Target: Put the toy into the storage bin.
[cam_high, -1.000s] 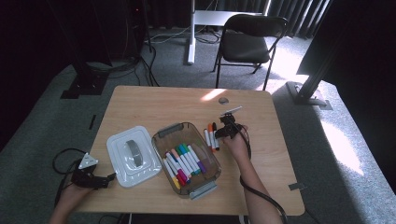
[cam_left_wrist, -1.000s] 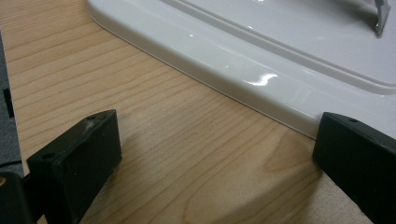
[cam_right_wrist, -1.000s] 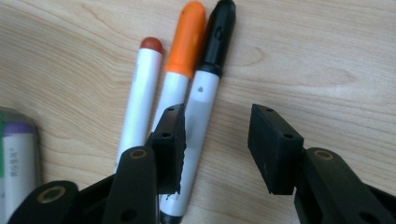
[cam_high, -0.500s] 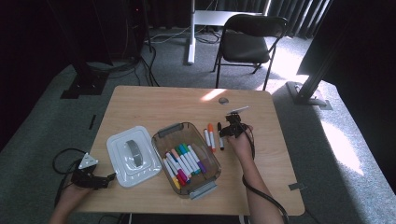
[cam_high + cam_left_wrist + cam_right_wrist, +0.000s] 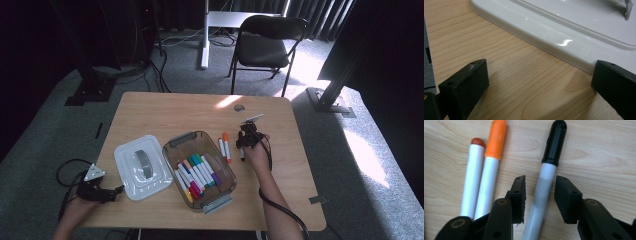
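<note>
A black-capped marker (image 5: 549, 170) lies on the wooden table (image 5: 165, 110), and my right gripper (image 5: 540, 181) straddles its grey barrel. Its jaws have just been closing, with the marker between them and a thin gap still showing at each pad. In the high view the right gripper (image 5: 243, 142) stands right of an orange-capped marker (image 5: 226, 145) and a red-capped one (image 5: 221, 146). Both lie side by side, left of the jaws: orange (image 5: 491, 170), red (image 5: 472, 177). My left gripper (image 5: 116, 190) rests open at the table's front left, its jaws (image 5: 539, 80) wide beside the white lid (image 5: 574, 25).
A clear container (image 5: 181, 139) with several coloured markers (image 5: 197, 172) sits mid-table, between the white lid (image 5: 127, 170) and the loose markers. A small dark disc (image 5: 239, 107) lies near the far edge. A black chair (image 5: 267, 47) stands beyond the table.
The right gripper has shifted only slightly and stays over the black marker. The left hand and gripper have not moved.
</note>
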Motion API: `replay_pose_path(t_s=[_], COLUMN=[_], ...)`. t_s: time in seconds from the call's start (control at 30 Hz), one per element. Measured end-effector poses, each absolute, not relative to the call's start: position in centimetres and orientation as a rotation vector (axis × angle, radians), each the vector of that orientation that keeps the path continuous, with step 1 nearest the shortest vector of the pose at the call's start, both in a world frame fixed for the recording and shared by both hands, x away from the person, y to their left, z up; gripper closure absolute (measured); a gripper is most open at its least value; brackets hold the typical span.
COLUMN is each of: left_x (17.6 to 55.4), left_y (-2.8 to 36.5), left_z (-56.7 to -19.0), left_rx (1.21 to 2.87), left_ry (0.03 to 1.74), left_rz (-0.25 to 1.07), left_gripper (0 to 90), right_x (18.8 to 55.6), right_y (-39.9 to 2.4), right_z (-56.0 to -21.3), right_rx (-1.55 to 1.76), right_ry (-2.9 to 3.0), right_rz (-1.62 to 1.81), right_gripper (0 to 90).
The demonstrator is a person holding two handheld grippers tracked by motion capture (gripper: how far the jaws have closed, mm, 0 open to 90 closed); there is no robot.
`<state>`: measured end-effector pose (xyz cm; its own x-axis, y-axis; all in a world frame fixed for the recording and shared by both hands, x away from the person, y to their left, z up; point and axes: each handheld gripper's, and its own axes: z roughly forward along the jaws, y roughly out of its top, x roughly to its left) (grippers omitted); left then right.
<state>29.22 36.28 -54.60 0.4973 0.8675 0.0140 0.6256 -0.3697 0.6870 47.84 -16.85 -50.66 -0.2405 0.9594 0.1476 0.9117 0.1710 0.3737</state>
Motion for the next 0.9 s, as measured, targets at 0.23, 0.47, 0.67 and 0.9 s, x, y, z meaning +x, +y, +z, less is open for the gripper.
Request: replay_pose_path(t_s=[0.23,0.47,0.67,0.9], left_x=[29.2,29.2,29.2,29.2], left_y=[36.3,36.3,36.3,36.3], left_z=[-54.6,-54.6,-54.6,-54.6], left_rx=[2.12,2.12,2.12,2.12], left_ry=[1.22,1.22,1.22,1.22], left_rz=[0.503,0.503,0.503,0.503], left_gripper=[1.7,1.7,1.7,1.6], right_x=[47.8,47.7,47.0,45.4], right_y=[-17.0,-17.3,-17.8,-18.0], right_z=[-51.0,-50.9,-49.4,-46.6], right_rx=[1.874,1.936,1.952,1.896], right_ry=[2.297,2.279,2.245,2.249], right_rz=[0.57,0.599,0.642,0.728], right_gripper=[69.8,76.6,76.7,76.7])
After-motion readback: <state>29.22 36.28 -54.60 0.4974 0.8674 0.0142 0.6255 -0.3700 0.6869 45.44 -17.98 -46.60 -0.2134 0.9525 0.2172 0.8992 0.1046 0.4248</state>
